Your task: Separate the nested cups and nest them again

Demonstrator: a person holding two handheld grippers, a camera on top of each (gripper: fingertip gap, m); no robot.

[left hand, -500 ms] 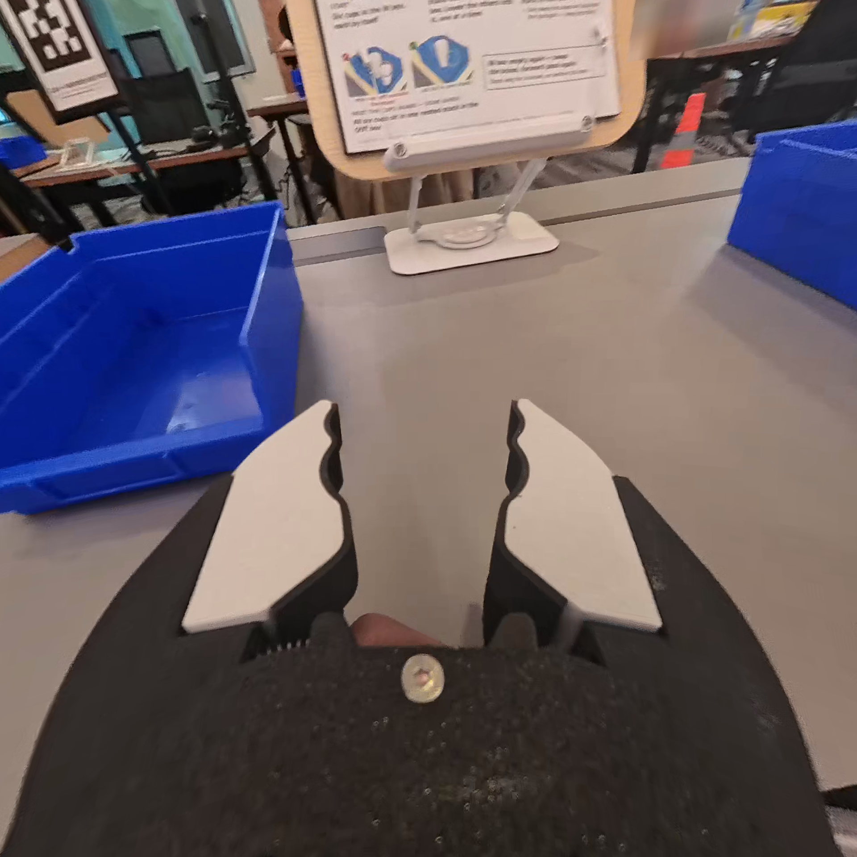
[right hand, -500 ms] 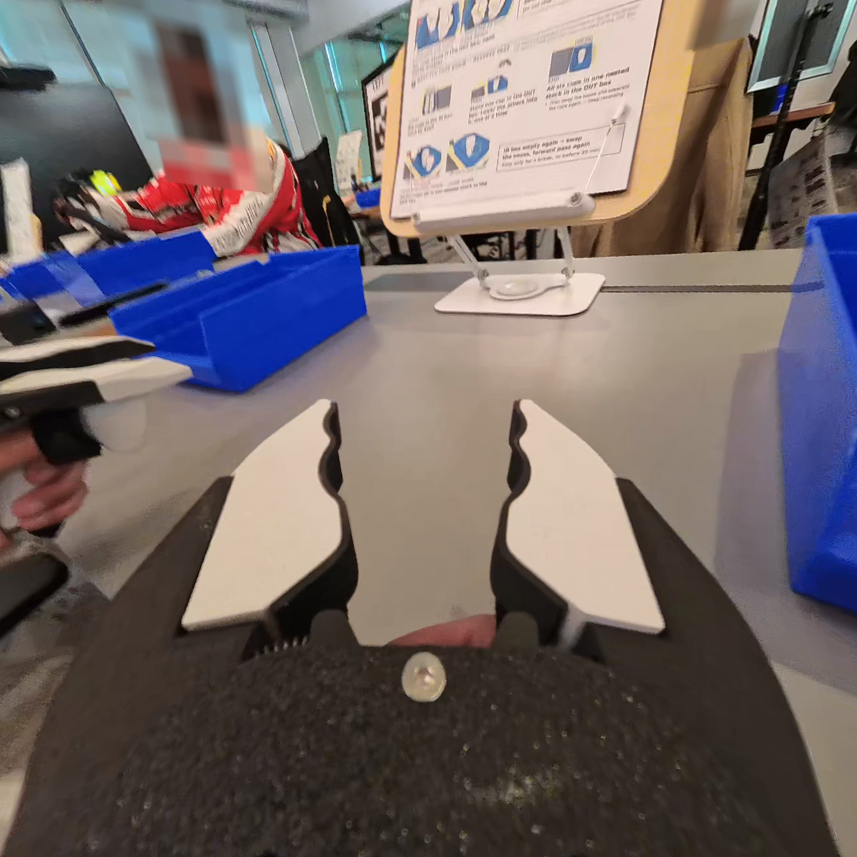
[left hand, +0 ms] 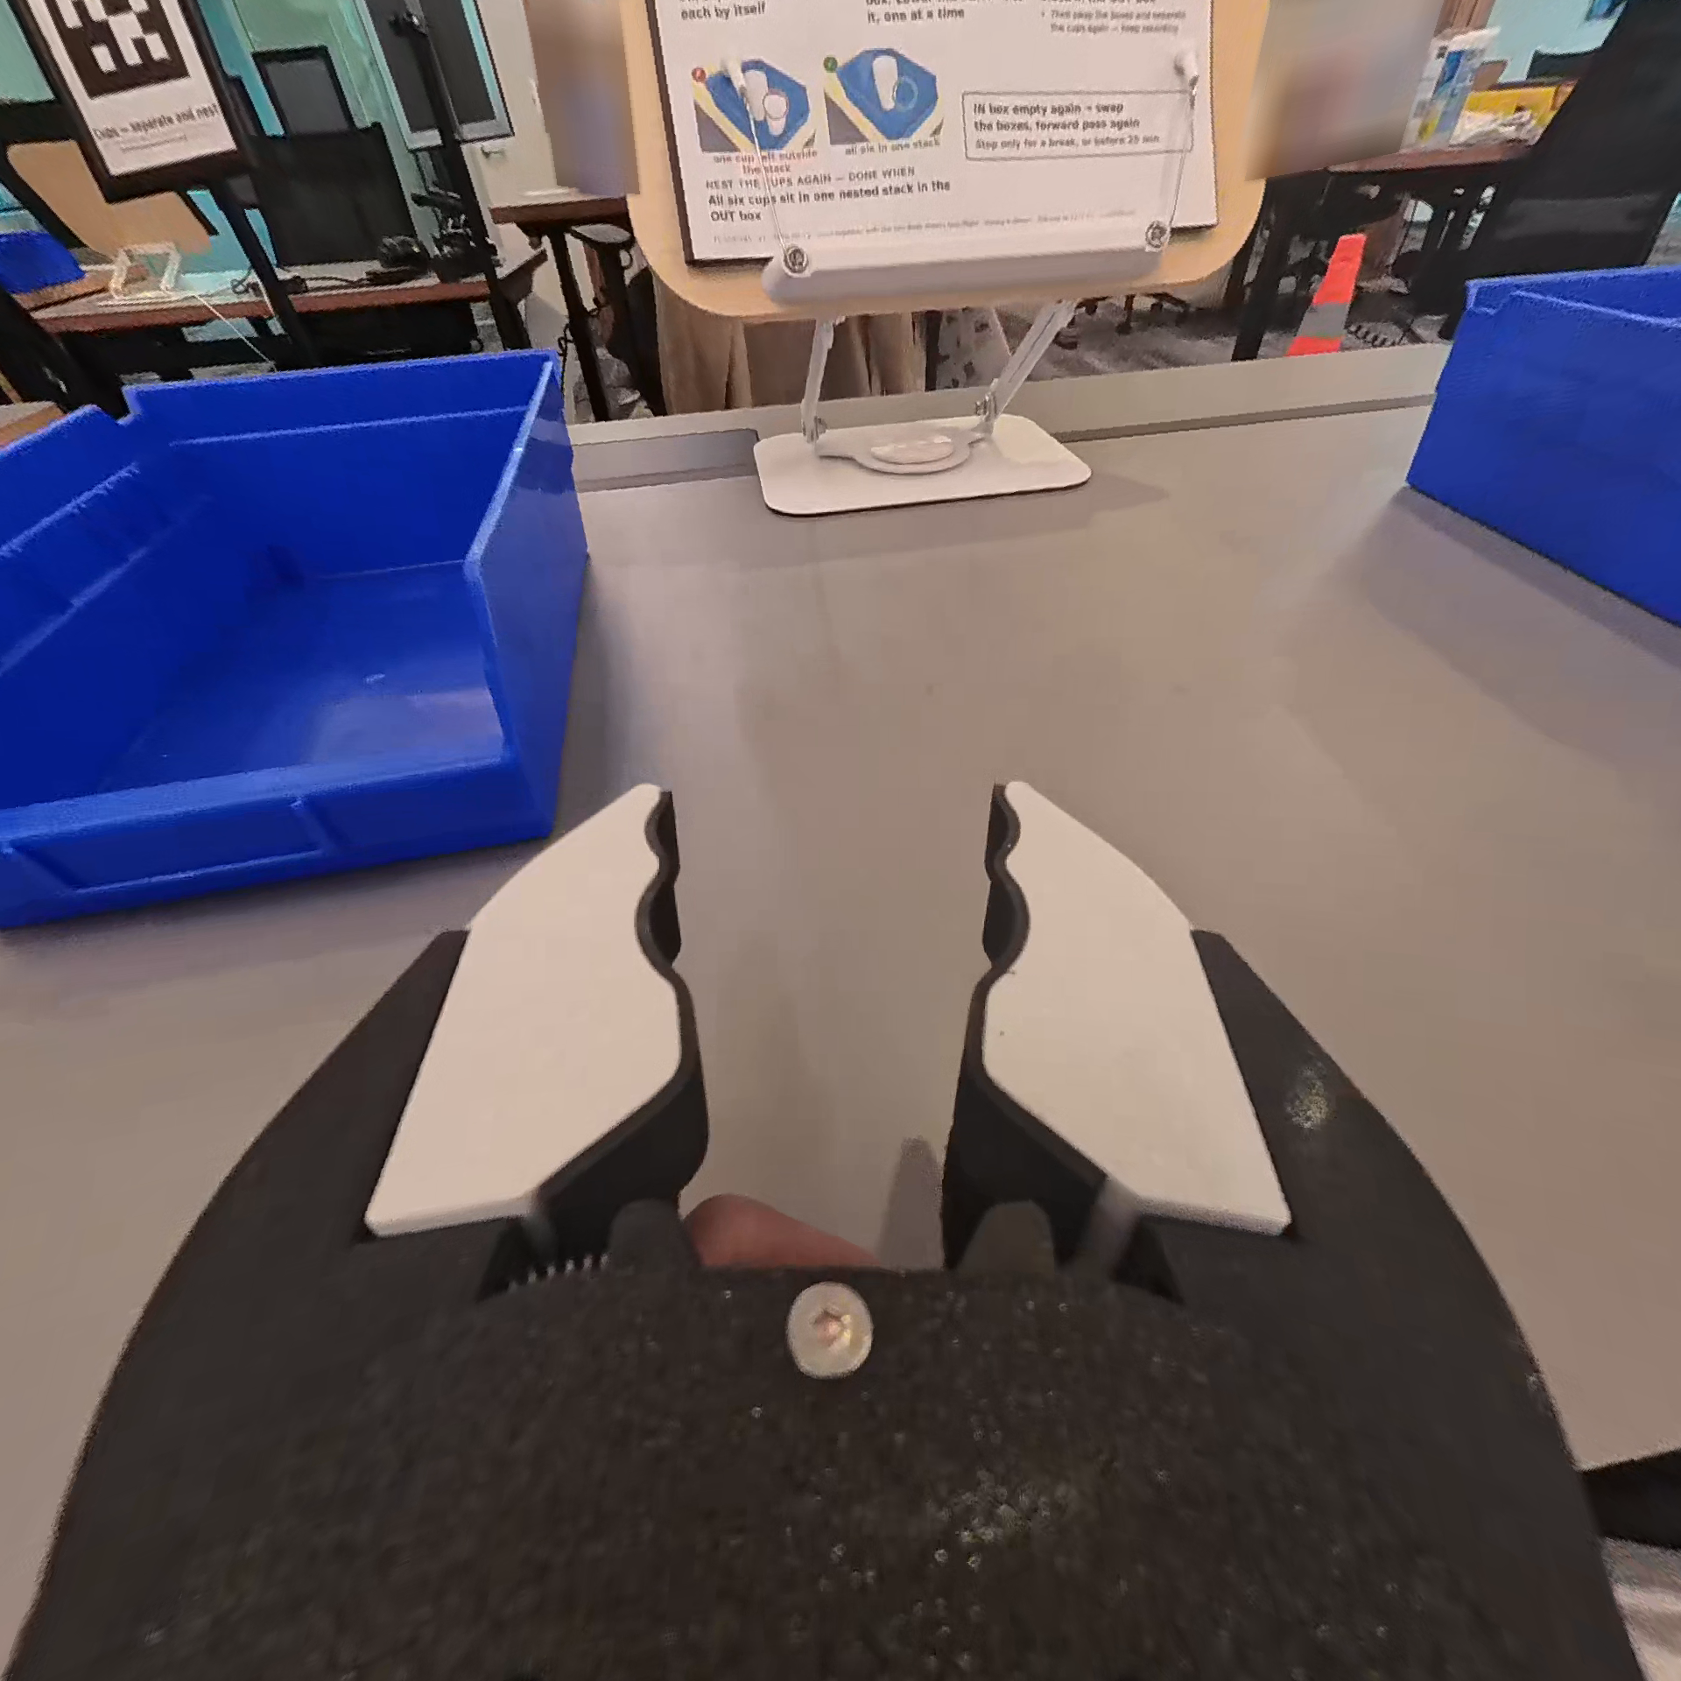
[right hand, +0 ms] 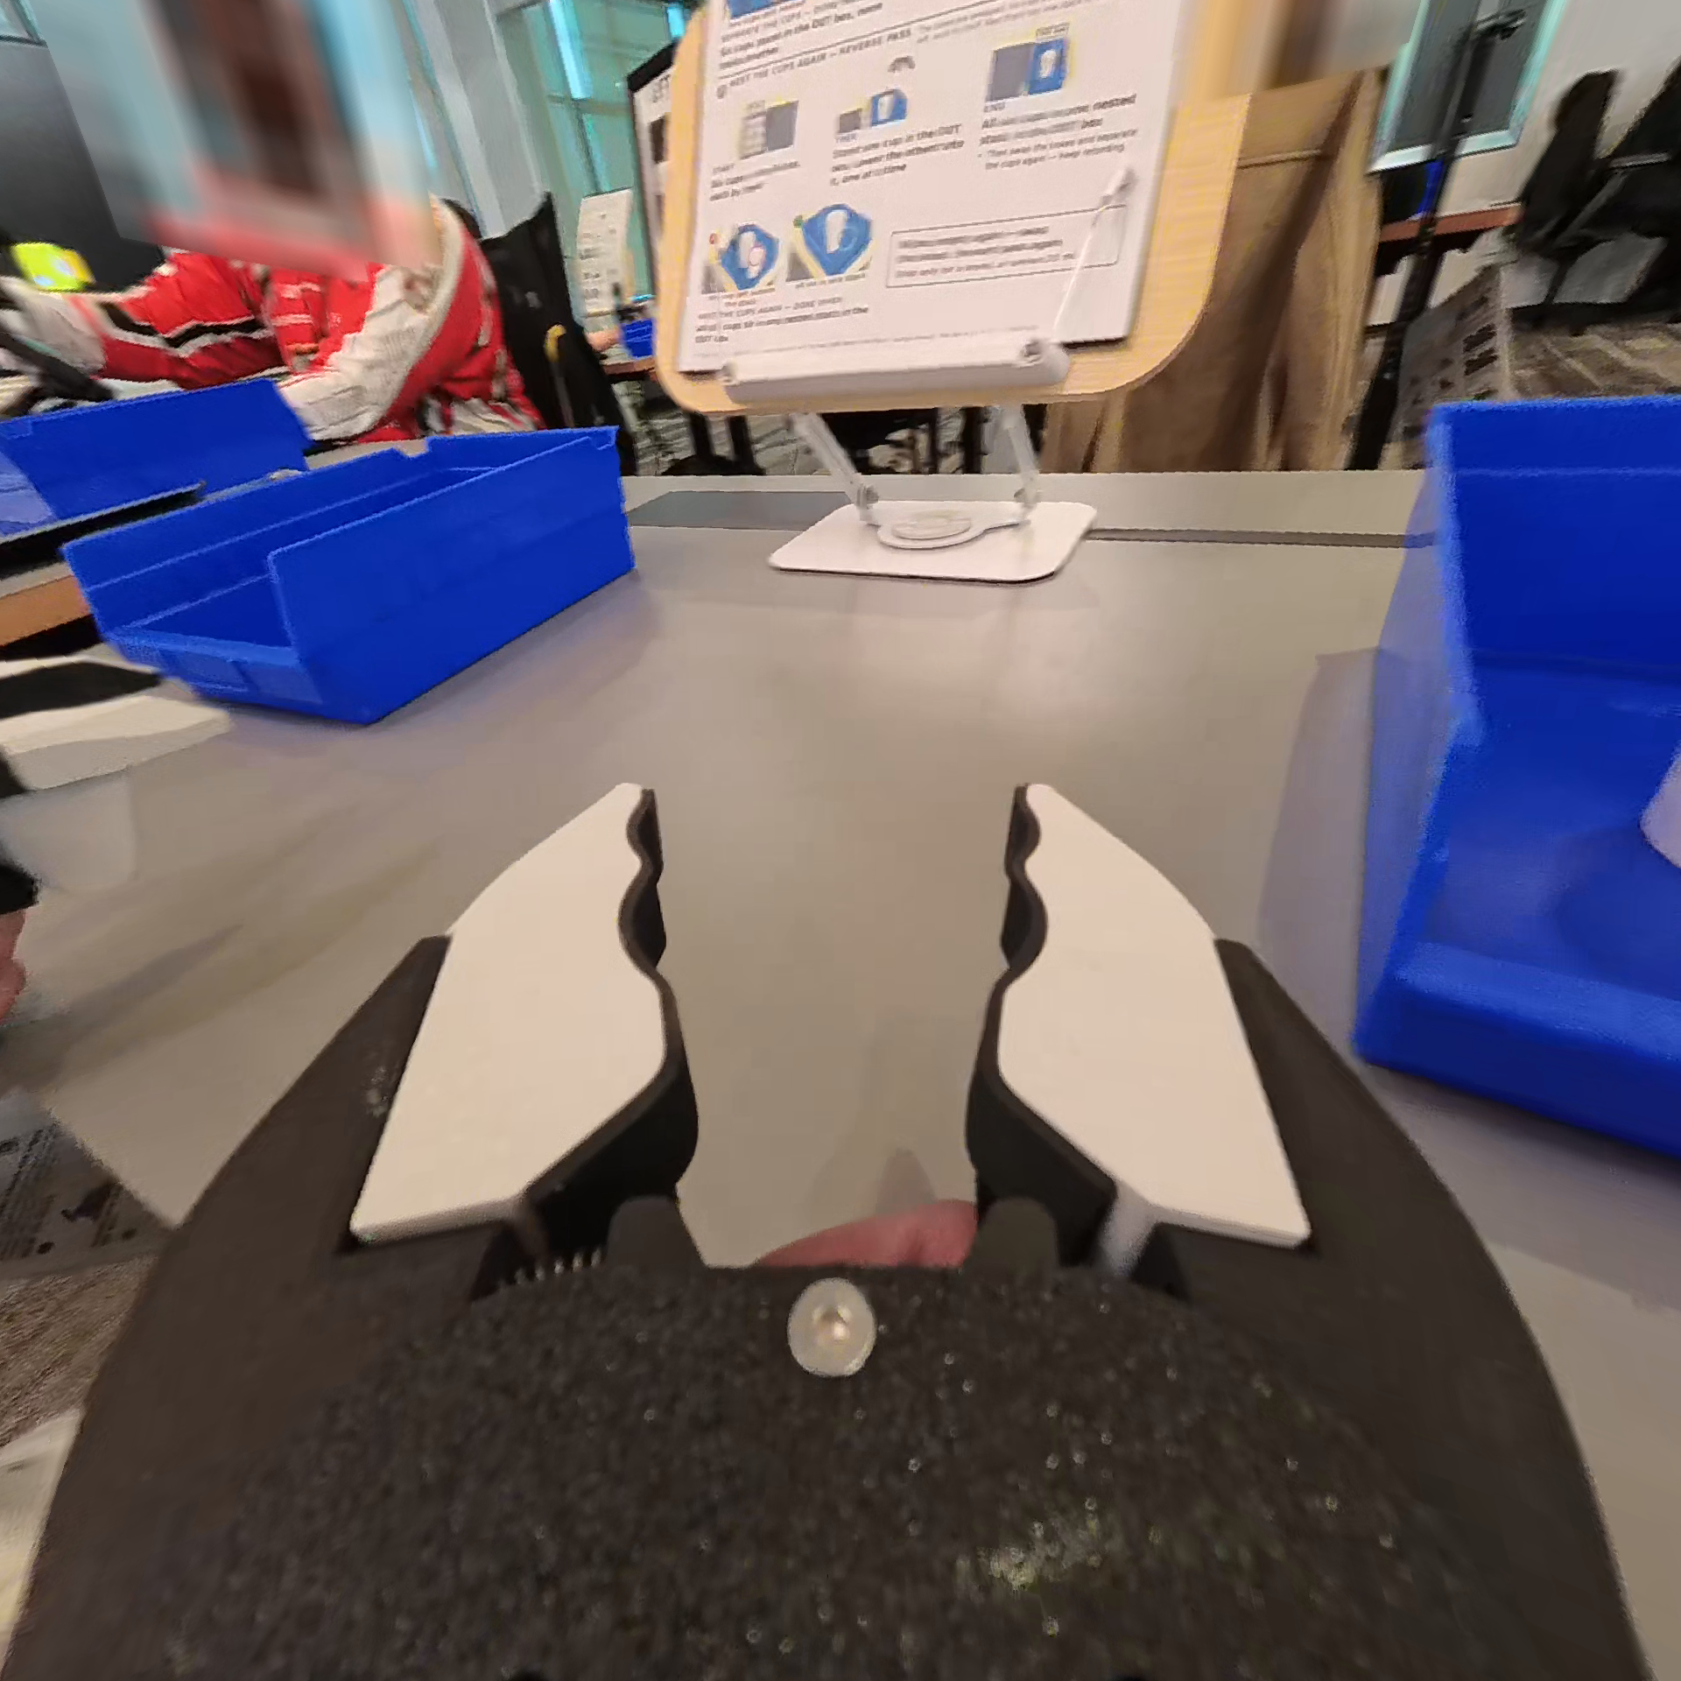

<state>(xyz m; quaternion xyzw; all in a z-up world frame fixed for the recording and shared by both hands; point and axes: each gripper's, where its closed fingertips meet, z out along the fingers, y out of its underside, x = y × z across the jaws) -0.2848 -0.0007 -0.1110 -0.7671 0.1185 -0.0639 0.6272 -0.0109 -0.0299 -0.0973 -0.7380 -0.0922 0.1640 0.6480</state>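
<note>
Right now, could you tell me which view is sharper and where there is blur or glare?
Left wrist view: sharp, with soft glare on the table and bin floor, lines bowed by the wide lens. Right wrist view: motion-blurred, worst at the right bin and the stand.

Behind the grey table [left hand: 1137, 728]: wooden desks [left hand: 273, 296] on dark legs, black stands [left hand: 264, 255], teal walls [right hand: 600, 55], patterned carpet [right hand: 1583, 364], an orange cone [left hand: 1330, 296].
</note>
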